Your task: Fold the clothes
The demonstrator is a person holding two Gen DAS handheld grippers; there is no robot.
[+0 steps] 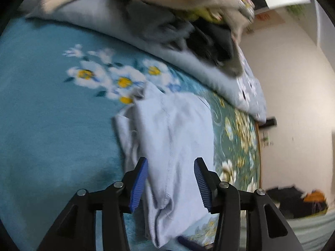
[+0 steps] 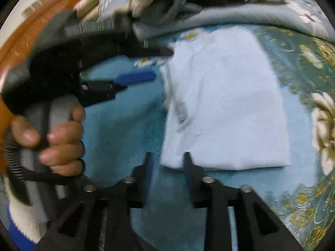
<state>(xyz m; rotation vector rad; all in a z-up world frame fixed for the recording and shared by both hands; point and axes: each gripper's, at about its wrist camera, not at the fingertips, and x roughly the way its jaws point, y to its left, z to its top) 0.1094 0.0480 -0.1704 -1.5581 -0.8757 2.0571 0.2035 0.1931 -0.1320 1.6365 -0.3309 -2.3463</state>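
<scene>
left wrist view: pale blue garment [image 1: 171, 138] lies on the bed [image 1: 46, 125], on a teal flowered blanket, partly folded, one edge bunched w/ loose layers. left tool [image 1: 170, 179] is apart; cloth runs between the blue pads [image 1: 138, 186] but they don't press on it, so no grip. judgement: thin, light, limp fabric, not fragile, likely to slide and sag if lifted by one point; best taken at a stitched hem or corner, through all layers. heap of other clothes [image 1: 188, 27] sits on a grey quilt further back, blurred.

right wrist view: same garment [image 2: 226, 104] shows as a near-rectangular fold, flat on the bed. right tool [image 2: 167, 167] is apart, nothing between, tips just at the near left corner. left tool [image 2: 146, 64] is at the far left edge, held by a hand [image 2: 56, 142].

containers: none in either view.
</scene>
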